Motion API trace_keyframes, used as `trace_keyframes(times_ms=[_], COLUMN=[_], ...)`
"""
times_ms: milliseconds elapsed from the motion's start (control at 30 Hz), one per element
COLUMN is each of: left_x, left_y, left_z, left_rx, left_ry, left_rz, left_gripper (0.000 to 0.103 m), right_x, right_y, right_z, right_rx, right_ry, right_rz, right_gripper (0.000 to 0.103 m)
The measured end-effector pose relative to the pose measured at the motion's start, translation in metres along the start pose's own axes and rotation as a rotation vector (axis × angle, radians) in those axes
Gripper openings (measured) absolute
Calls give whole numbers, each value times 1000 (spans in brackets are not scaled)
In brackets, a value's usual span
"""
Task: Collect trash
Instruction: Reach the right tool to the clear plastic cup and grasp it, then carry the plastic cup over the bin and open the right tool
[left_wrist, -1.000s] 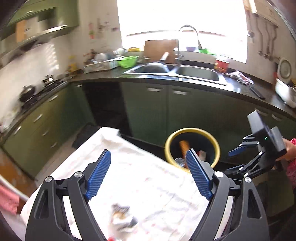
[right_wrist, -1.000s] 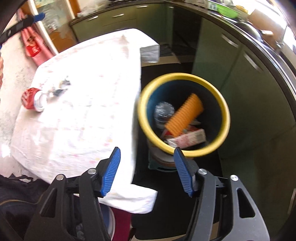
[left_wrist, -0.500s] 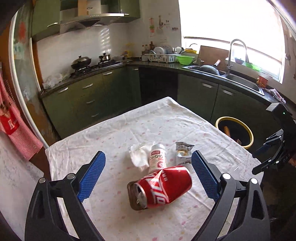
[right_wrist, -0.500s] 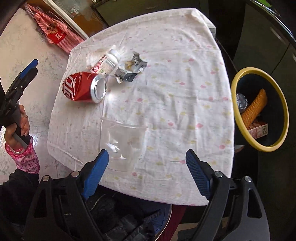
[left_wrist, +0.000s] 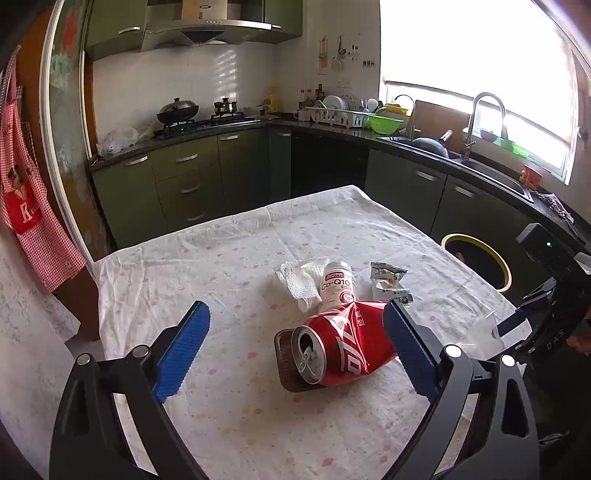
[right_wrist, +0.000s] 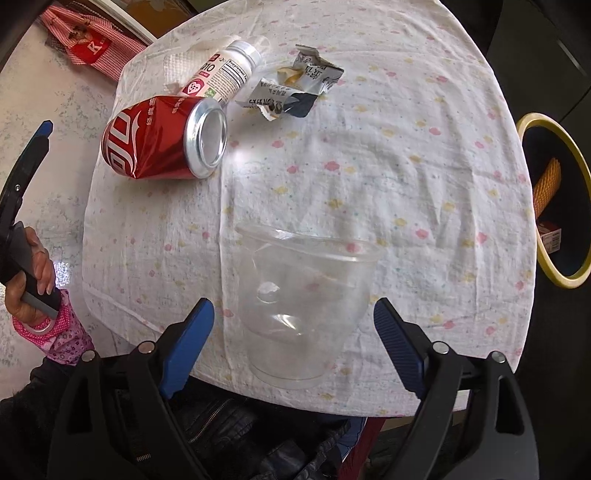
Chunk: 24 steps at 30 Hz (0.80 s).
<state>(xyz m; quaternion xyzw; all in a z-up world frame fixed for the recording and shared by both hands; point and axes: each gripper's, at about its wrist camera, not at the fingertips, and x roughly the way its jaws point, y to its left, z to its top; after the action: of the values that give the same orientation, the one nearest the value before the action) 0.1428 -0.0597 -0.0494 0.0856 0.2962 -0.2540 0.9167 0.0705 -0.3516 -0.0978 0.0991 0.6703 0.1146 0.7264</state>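
A dented red soda can (left_wrist: 343, 347) lies on its side on the tablecloth, between the fingers of my open left gripper (left_wrist: 293, 350) and close to the right pad. Behind the can are a white supplement bottle (left_wrist: 335, 286), a crumpled tissue (left_wrist: 297, 280) and a torn snack wrapper (left_wrist: 388, 282). My right gripper (right_wrist: 291, 343) points steeply down, open, with a clear plastic cup (right_wrist: 303, 291) lying between its fingers near the table's edge; the pads stand clear of it. The can (right_wrist: 155, 147), the bottle (right_wrist: 225, 74) and the wrapper (right_wrist: 295, 88) lie beyond it.
A yellow-rimmed bin (left_wrist: 506, 275), also seen as the bin (right_wrist: 570, 284), stands off the table's right side with trash inside. Green cabinets, a stove and a sink (left_wrist: 491, 166) line the walls. A red apron (left_wrist: 26, 206) hangs at the left. A dark jacket (right_wrist: 221, 424) lies below the table edge.
Both views swung from the bin to the tabletop. The right jaws widened and now straddle the cup. The left gripper came nearer the can, which now looks larger.
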Motion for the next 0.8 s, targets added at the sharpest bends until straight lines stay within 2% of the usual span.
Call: trace_keyframes(times_ms=[100, 200, 400, 433, 467, 667, 800], left_x=[-3, -5, -6, -5, -5, -4, -1], left_y=[-3, -4, -2, -2, -2, -8, -16], left_z=[-1, -4, -5, -5, -5, 0, 6], left_rx=[12, 20, 13, 14, 15, 28, 44], left_ry=[2, -1, 1, 2, 3, 9, 13], left_rz=[-8, -6, 4, 7, 11, 27, 33], left_gripper=[93, 93, 93, 94, 94, 94, 94], right_x=[8, 17, 11, 10, 8, -17, -51], right_y=[6, 10, 6, 5, 4, -5, -32], right_z=[3, 5, 3, 2, 1, -3, -2], right_rx=[-16, -24, -44, -47, -46, -54, -31], right_ry=[20, 46, 13, 15, 13, -49, -130], right_rz=[-18, -25, -24, -13, -3, 31, 33], right_gripper=[82, 68, 65, 61, 61, 61, 61])
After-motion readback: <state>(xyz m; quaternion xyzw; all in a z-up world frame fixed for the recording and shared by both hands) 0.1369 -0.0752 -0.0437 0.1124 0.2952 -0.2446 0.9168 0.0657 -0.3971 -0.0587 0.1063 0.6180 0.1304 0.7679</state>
